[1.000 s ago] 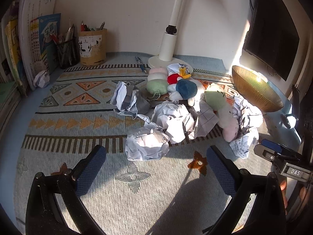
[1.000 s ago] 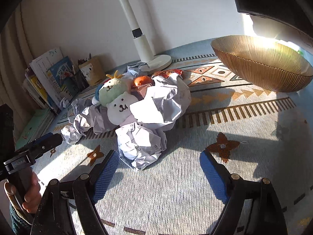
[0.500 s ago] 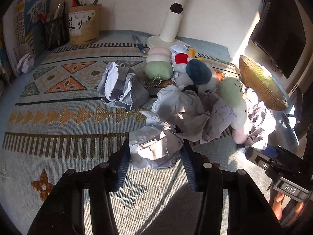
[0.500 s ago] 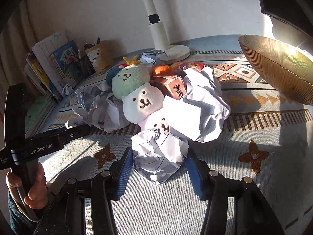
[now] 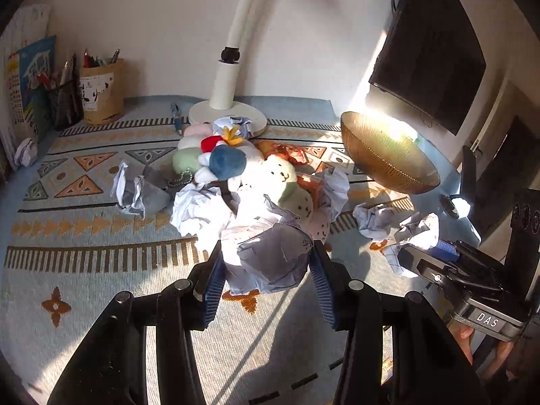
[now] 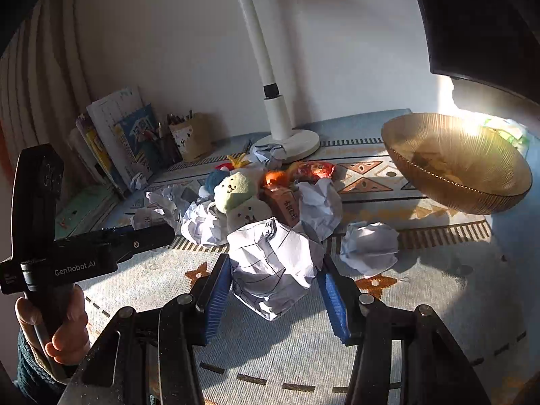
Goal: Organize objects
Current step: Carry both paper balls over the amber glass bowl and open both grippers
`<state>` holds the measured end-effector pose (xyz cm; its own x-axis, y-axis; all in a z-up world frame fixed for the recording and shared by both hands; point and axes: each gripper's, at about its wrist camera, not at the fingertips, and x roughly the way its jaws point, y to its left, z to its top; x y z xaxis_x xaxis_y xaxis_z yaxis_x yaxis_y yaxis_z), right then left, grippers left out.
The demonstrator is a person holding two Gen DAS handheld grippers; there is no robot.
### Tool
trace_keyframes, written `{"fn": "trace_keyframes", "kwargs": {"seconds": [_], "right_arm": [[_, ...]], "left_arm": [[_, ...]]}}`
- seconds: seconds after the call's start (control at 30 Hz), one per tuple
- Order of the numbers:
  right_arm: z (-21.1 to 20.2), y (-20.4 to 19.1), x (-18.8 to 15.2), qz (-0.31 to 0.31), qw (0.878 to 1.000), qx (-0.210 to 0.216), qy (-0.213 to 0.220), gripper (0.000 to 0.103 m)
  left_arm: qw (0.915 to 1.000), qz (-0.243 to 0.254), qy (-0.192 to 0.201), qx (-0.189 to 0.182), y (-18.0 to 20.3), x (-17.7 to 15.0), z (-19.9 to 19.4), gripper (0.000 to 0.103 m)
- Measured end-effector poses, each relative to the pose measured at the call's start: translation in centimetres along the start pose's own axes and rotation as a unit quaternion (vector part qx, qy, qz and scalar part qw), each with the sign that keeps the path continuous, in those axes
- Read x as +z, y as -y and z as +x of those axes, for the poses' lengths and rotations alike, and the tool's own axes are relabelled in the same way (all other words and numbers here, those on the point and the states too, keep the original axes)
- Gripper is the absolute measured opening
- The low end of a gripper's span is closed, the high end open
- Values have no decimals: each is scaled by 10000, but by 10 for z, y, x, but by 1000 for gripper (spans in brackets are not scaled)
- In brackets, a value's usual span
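While the left gripper (image 5: 268, 276) clamps one crumpled paper ball (image 5: 273, 258) above the rug (image 5: 84, 270), the right gripper (image 6: 275, 295) clamps another – a lined paper wad (image 6: 273, 263) – with the amber bowl (image 6: 455, 162) off right.

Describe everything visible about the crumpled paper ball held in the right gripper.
The crumpled paper ball is white sheet paper printed with thin dark grid lines, crushed into a loose, angular wad with some small dark writing near its top. It sits between the blue pads of the right gripper, which press its left and right sides. Whether it touches the woven patterned mat cannot be told. Sunlight catches its lower front; the toy pile lies just behind it.
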<state>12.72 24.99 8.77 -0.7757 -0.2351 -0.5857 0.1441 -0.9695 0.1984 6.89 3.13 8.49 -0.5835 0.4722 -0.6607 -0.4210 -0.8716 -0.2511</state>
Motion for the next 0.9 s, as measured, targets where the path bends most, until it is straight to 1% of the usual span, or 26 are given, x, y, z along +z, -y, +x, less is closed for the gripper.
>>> {"fn": "trace_keyframes", "kwargs": {"seconds": [0.1, 0.17, 0.23, 0.3, 0.37, 0.5, 0.53, 0.57, 0.6, 0.63, 0.67, 0.7, 0.73, 0.83, 0.9], "right_arm": [[-37, 35, 34, 68, 9960, -711, 539, 50], [-51, 67, 50, 376, 9898, -1123, 798, 51], [-54, 102, 61, 797, 9826, -1417, 894, 51], [-44, 135, 69, 1135, 9775, -1612, 744, 51], [-31, 161, 72, 1350, 9754, -1625, 626, 51], [-12, 189, 74, 1574, 9740, -1569, 436, 52], [-9, 193, 75, 1594, 9741, -1552, 409, 53], [-7, 196, 73, 1594, 9740, -1566, 367, 59], [-6, 197, 73, 1595, 9734, -1614, 327, 63], [-6, 200, 71, 1602, 9717, -1702, 339, 64], [-6, 202, 71, 1603, 9712, -1725, 364, 65], [-7, 204, 69, 1618, 9715, -1690, 384, 66], [-9, 206, 67, 1641, 9718, -1646, 402, 66], [-15, 198, 61, 1604, 9739, -1539, 453, 66], [-19, 184, 58, 1485, 9776, -1405, 494, 66]], "left_arm": [[9990, 363, 115, -225, 45, 35, 11, 45], [9976, 563, 232, -327, 77, 61, 24, 45], [9958, 780, 262, -389, 109, 83, 43, 45], [9944, 945, 275, -396, 138, 100, 68, 45], [9938, 1020, 155, -410, 159, 111, 94, 45], [9930, 1004, 6, -630, 180, 124, 134, 46], [9927, 1007, -33, -660, 185, 125, 141, 50], [9927, 986, -45, -696, 186, 126, 147, 53], [9923, 996, -64, -739, 189, 127, 151, 54], [9919, 1002, -124, -768, 190, 127, 154, 60], [9917, 971, -219, -811, 189, 127, 158, 73], [9918, 895, -253, -871, 185, 127, 159, 78], [9923, 807, -234, -913, 181, 125, 156, 79], [9933, 639, -175, -947, 167, 119, 141, 79], [9942, 530, -35, -933, 154, 112, 121, 79]]}}
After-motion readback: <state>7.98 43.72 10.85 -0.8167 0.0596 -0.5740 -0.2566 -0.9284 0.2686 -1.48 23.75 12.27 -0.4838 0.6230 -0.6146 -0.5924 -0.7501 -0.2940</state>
